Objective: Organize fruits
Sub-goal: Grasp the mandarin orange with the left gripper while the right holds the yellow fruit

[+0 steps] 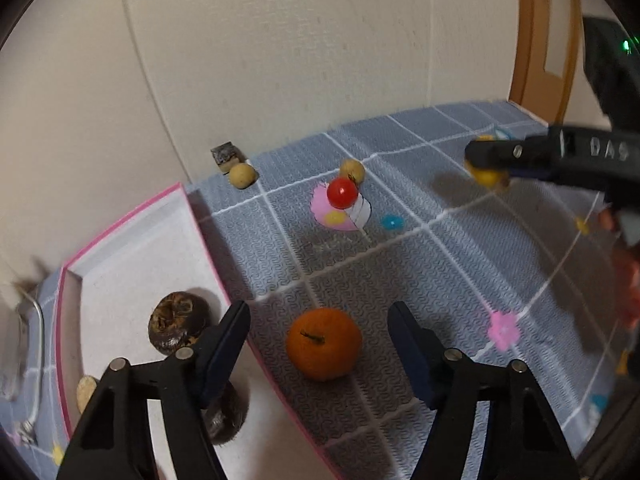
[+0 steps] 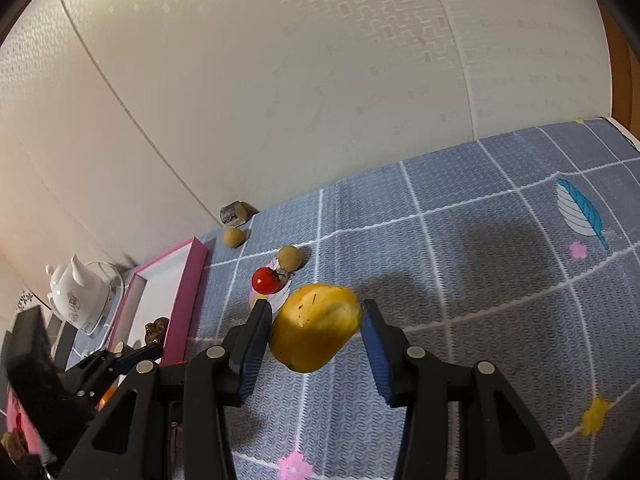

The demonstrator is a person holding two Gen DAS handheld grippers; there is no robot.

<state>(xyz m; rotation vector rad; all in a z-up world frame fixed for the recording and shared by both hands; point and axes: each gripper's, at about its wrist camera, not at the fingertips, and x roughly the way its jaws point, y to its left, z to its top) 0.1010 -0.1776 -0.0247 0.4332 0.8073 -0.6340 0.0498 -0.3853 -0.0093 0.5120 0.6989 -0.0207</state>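
An orange (image 1: 324, 344) lies on the blue checked cloth (image 1: 400, 264), just right of a pink-rimmed white tray (image 1: 132, 248). My left gripper (image 1: 318, 312) straddles the orange, open, with a gap at each pad. Two dark brown fruits (image 1: 178, 328) and a pale piece lie in the tray. My right gripper (image 2: 316, 312) is shut on a yellow fruit (image 2: 316, 328), held above the cloth; the same gripper (image 1: 488, 168) appears at the upper right in the left wrist view. Farther back lie a red tomato (image 1: 341, 192) and two tan round fruits (image 1: 242, 176).
A white teapot (image 2: 78, 300) stands beyond the tray on the left. A small dark block (image 1: 226, 156) sits against the wallpapered wall. A wooden door (image 1: 548, 40) is at the far right. The cloth (image 2: 500, 280) stretches to the right.
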